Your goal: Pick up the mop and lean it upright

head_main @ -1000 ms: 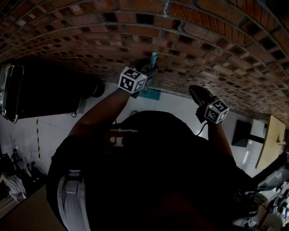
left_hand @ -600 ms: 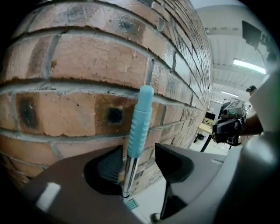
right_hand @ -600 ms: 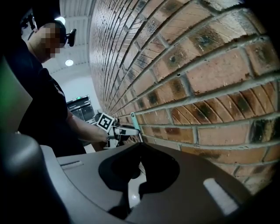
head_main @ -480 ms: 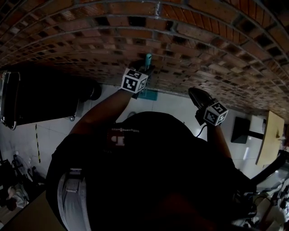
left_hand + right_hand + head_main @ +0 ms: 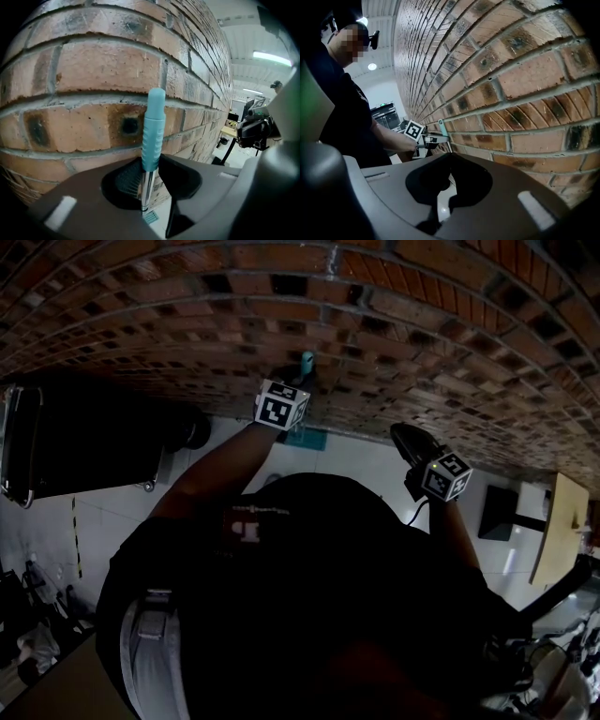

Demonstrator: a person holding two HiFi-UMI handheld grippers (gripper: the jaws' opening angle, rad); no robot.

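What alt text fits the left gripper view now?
A mop handle with a teal grip stands upright close to a brick wall, between the jaws of the left hand-held gripper, which have just been closing; a gap shows beside it.

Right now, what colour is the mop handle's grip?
The grip is teal; left gripper view shows it best.

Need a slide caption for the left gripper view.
Left gripper, jaws just closing, straddles the teal-gripped mop handle standing upright at the brick wall.
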